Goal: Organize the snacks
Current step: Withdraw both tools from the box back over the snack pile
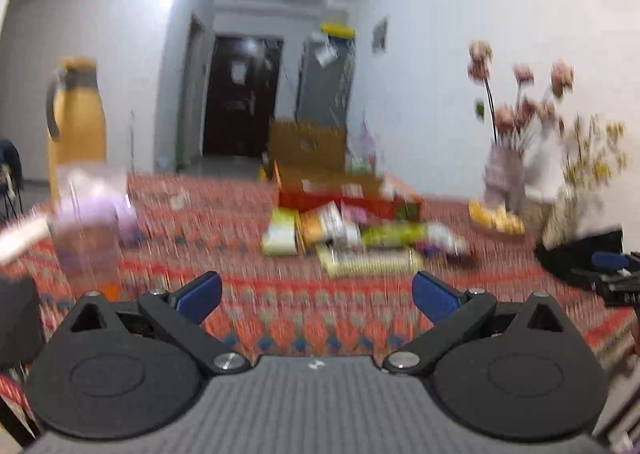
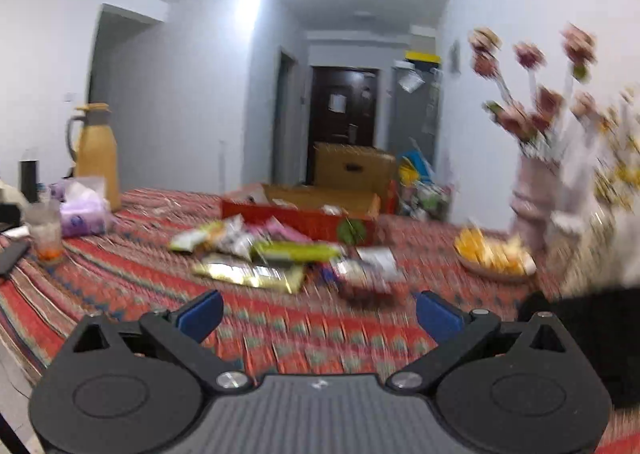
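A pile of snack packets lies mid-table on the red patterned cloth, in front of an open red cardboard box. My left gripper is open and empty, low over the cloth, well short of the pile. In the right wrist view the packets lie in front of the red box. My right gripper is open and empty, just short of the nearest packets. The right gripper also shows at the left wrist view's right edge. Both views are motion-blurred.
A yellow thermos, purple tissue pack and plastic cup stand at the left. A flower vase and a plate of yellow food are at the right. A black object lies near right.
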A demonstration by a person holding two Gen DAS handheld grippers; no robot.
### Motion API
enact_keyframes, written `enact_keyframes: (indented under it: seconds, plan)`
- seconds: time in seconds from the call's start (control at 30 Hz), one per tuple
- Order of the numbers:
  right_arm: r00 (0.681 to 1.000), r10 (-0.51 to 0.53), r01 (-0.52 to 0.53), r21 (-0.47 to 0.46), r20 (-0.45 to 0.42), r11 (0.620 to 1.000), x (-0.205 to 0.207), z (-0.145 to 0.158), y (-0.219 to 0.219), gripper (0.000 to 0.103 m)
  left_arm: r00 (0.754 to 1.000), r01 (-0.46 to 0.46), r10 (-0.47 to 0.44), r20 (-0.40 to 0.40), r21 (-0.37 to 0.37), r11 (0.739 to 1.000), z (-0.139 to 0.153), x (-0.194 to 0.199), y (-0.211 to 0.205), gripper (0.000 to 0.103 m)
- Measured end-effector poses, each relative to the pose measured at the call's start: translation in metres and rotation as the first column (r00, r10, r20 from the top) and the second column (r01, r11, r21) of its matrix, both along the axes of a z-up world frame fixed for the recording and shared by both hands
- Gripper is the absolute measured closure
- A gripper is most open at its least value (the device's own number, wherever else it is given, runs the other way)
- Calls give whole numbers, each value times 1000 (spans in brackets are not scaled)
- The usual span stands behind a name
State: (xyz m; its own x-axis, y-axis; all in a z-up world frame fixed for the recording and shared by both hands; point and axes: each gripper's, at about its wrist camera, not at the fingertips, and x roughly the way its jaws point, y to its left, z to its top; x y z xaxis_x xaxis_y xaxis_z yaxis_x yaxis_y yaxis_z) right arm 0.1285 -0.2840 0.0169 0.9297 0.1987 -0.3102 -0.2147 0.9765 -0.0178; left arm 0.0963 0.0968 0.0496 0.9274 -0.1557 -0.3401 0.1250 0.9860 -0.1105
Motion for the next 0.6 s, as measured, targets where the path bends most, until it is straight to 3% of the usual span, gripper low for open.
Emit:
enact_keyframes:
  seconds: [0.07, 0.13, 0.2, 0.37, 0.6]
  plan:
    - [998, -13, 14, 15, -58, 1000, 0, -18, -3, 0, 999, 10, -9, -48, 8, 1000, -13, 5, -2, 0]
    - [995, -30, 26, -39, -97, 999, 4, -28, -2, 0, 996, 11, -8, -92, 28, 1000, -22, 10, -6, 0]
    - [993, -62, 54, -86, -98, 995, 5, -34, 0, 0, 995, 9, -5, -102, 44, 999, -28, 15, -9, 0]
    - [991, -45, 43, -21, -129, 999, 17, -36, -2, 0, 991, 16, -12, -130, 26, 1000, -35, 30, -17, 0]
    - [991, -31, 25, -50, -134, 998, 45, -39, 15, 0, 985, 37, -29, -173, 46, 998, -46, 57, -27, 0]
